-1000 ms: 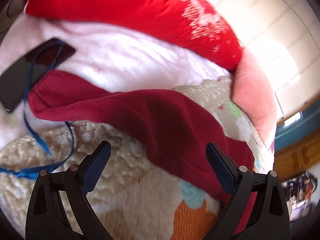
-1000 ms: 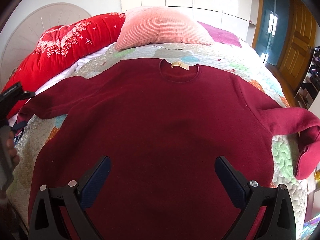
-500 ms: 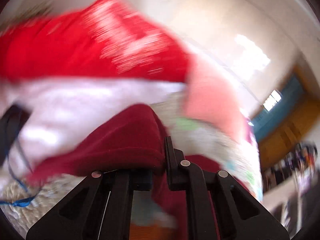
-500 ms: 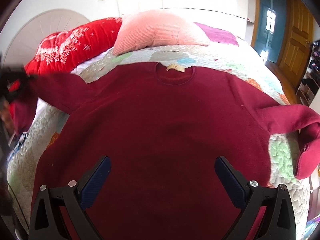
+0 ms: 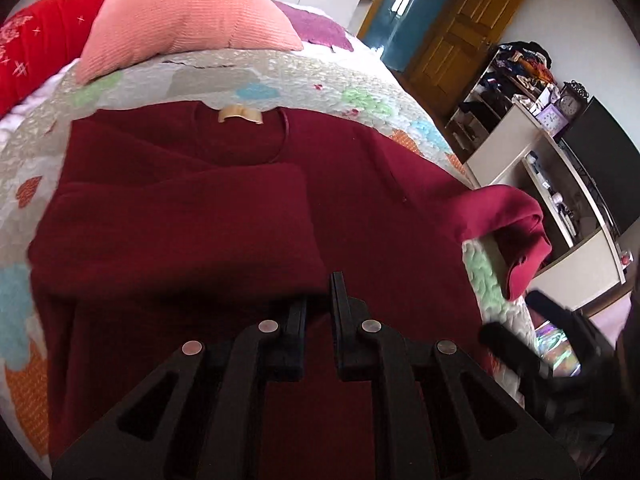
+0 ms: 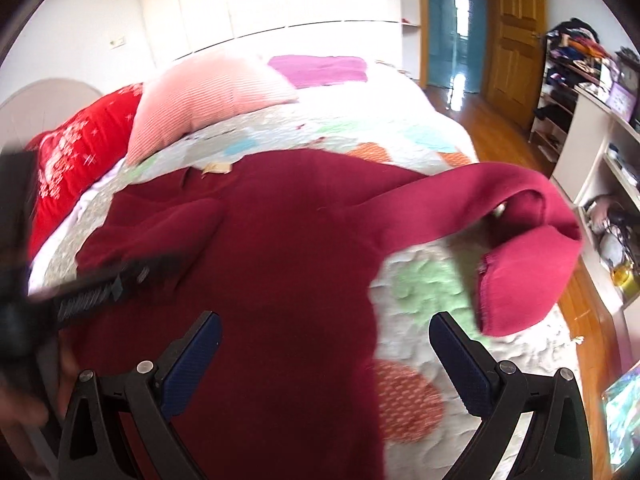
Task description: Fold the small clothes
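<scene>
A dark red sweater (image 5: 380,208) lies face up on the quilted bed (image 5: 280,76), its tan neck label (image 5: 240,114) at the far end. Its left sleeve (image 5: 180,220) is folded across the chest. My left gripper (image 5: 320,300) pinches that sleeve's edge; its jaws are just starting to open, with red fabric still between them. My right gripper (image 6: 324,340) hangs open over the sweater's (image 6: 288,240) right side, holding nothing. The right sleeve (image 6: 520,240) lies bunched beyond it near the bed edge. In the right wrist view the left gripper (image 6: 100,280) shows as a dark blur.
A pink pillow (image 5: 180,12) and a red quilt (image 5: 32,40) lie at the head of the bed. White shelves with clutter (image 5: 560,160) and a wooden door (image 5: 460,28) stand to the right, past the bed's edge.
The left gripper shut on the left sleeve and swung it rightwards over the sweater's chest. The right gripper slid right towards the other sleeve, still open.
</scene>
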Action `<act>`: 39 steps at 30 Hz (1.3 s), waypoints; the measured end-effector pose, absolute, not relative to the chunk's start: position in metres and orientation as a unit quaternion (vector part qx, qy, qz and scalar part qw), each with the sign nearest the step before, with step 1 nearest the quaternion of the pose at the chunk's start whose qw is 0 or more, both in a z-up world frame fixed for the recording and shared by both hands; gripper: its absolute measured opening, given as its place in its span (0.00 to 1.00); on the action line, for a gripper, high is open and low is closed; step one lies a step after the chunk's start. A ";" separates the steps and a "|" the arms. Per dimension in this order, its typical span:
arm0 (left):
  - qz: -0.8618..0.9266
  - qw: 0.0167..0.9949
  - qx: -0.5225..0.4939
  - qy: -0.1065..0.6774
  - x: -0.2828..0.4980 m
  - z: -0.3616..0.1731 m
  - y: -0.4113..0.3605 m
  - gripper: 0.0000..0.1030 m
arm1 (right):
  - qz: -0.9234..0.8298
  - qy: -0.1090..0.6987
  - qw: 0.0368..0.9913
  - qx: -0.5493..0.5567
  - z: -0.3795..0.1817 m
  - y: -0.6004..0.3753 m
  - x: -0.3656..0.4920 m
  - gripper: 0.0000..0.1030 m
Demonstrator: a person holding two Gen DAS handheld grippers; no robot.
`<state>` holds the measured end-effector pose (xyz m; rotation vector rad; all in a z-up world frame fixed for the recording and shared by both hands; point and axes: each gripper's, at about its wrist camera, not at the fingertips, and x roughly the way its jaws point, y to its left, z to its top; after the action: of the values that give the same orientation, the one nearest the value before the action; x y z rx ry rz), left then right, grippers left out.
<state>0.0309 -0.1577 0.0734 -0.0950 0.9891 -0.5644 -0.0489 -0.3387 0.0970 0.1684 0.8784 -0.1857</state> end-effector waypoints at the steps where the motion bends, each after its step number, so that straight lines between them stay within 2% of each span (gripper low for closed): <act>1: -0.267 0.845 -0.048 0.461 0.023 0.079 -0.146 0.17 | -0.087 0.422 0.899 0.081 0.098 -0.339 -0.048 1.00; 3: -0.257 0.858 -0.055 0.441 0.005 0.086 -0.123 0.39 | -0.066 0.416 0.904 0.074 0.102 -0.333 -0.041 1.00; 4: -0.237 0.872 -0.061 0.425 -0.010 0.087 -0.106 0.62 | -0.051 0.413 0.907 0.067 0.105 -0.327 -0.037 1.00; 5: -0.212 0.884 -0.066 0.413 -0.020 0.084 -0.091 0.76 | -0.034 0.408 0.910 0.062 0.108 -0.320 -0.033 1.00; 8: -0.114 0.904 -0.067 0.408 -0.040 0.071 -0.048 0.77 | 0.035 0.389 0.919 0.048 0.117 -0.288 -0.017 0.93; 12: -0.032 0.883 -0.101 0.456 -0.044 0.042 -0.004 0.77 | 0.131 0.392 0.911 -0.003 0.118 -0.219 0.022 0.71; 15: -0.038 0.876 -0.131 0.463 -0.045 0.033 0.009 0.77 | 0.177 0.402 0.898 -0.044 0.108 -0.170 0.048 0.69; 20: -0.034 0.883 -0.095 0.458 -0.049 0.031 0.000 0.77 | 0.200 0.445 0.872 -0.027 0.069 -0.127 0.094 0.69; 22: -0.034 0.885 -0.088 0.456 -0.048 0.027 -0.002 0.77 | 0.209 0.453 0.866 -0.022 0.059 -0.121 0.102 0.45; 23: -0.034 0.885 -0.087 0.456 -0.047 0.026 -0.002 0.77 | 0.215 0.450 0.867 -0.014 0.059 -0.125 0.102 0.21; 24: -0.036 0.884 -0.089 0.457 -0.047 0.026 0.000 0.77 | 0.207 0.444 0.872 0.002 0.065 -0.133 0.102 0.11; 30: -0.046 0.894 -0.101 0.434 -0.046 0.053 0.004 0.77 | 0.166 0.363 0.914 0.075 0.131 -0.227 0.078 0.10; 34: -0.051 0.910 -0.049 0.409 -0.024 0.077 -0.013 0.77 | 0.094 0.317 0.940 0.089 0.166 -0.306 0.051 0.10; 37: -0.043 0.909 -0.013 0.415 0.002 0.073 -0.025 0.77 | 0.034 0.297 0.947 0.114 0.171 -0.360 0.032 0.10; 38: -0.041 0.906 -0.009 0.422 0.010 0.066 -0.027 0.77 | 0.019 0.304 0.945 0.120 0.165 -0.374 0.029 0.16; 39: -0.042 0.901 -0.010 0.431 0.018 0.061 -0.028 0.77 | 0.003 0.323 0.939 0.118 0.157 -0.386 0.029 0.34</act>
<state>0.0175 -0.0281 0.0607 -0.0201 0.8910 -0.0865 0.0291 -0.3856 0.1567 0.2410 0.6598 0.0067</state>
